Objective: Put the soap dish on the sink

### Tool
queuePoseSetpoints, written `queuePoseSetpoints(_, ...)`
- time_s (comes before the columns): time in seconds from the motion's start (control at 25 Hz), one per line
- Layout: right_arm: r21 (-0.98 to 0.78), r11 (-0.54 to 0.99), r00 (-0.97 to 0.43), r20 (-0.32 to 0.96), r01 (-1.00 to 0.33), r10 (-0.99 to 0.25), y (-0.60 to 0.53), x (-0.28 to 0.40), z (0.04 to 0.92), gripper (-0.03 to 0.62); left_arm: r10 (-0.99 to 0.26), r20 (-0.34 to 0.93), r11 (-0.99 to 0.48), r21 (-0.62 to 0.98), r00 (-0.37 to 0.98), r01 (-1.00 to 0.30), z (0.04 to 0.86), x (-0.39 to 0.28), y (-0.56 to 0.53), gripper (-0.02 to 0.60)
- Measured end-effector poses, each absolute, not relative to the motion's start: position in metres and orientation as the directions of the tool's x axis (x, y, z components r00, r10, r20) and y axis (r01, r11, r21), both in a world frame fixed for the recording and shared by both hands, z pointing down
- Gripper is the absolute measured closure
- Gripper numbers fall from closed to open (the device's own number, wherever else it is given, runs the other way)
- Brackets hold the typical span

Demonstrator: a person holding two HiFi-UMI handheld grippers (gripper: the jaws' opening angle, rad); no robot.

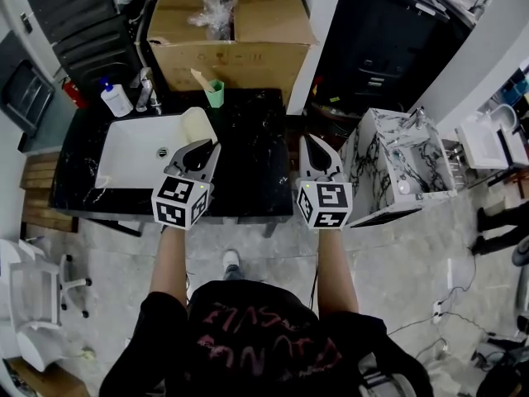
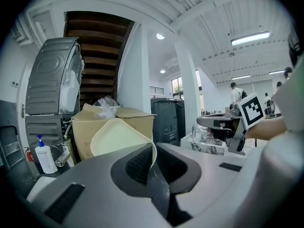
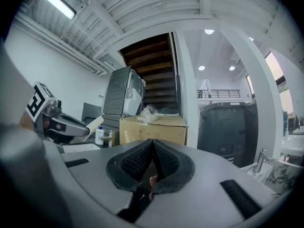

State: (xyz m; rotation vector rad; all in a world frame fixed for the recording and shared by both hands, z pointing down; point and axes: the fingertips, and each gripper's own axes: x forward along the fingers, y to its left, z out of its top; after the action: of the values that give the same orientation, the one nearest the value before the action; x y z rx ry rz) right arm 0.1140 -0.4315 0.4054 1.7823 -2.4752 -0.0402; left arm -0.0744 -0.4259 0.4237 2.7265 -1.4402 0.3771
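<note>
At the far left, a soap bottle (image 1: 116, 100) stands on the black counter (image 1: 252, 168), close to the back corner of the white sink (image 1: 124, 165). That looks like the washing spot, so the dish should go near there. The soap dish (image 1: 197, 126) is pale yellow and it is not down yet. It is up in the air over the right side of the sink. The left tongs (image 1: 201, 150) are pinching it by one thin edge, so the rest of the dish sticks out in front, free to be set down flat. Behind it, a green cup (image 1: 215, 94) sits on the counter near the wall. The right tongs (image 1: 316, 151) are pressed together with nothing in them. They hang over the right end of the counter, well away from the dish. I think they are held there to keep out of the way, because one pair of tongs is enough for this small, light dish.
</note>
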Motion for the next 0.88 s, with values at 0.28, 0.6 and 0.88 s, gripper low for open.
queuePoseSetpoints(0.28, 0.08, 0.322, -0.319, 0.048, -0.943, -0.946, -0.445, 0.109, 0.396, 0.58, -0.818, 0.199, -0.564, -0.097, 0.539, -0.82, 0.41, -0.073, -0.443, 0.546)
queuePoseSetpoints(0.6, 0.076, 0.325, -0.323, 0.042, -0.943, -0.946, -0.453, 0.107, 0.39, 0.58, -0.803, 0.223, -0.583, -0.109, 0.552, -0.805, 0.41, -0.065, -0.457, 0.546)
queuePoseSetpoints(0.88, 0.075, 0.321, -0.318, 0.046, -0.944, -0.947, -0.456, 0.106, 0.39, 0.58, -0.739, 0.374, -0.631, -0.097, 0.56, -0.769, 0.468, -0.056, -0.471, 0.545)
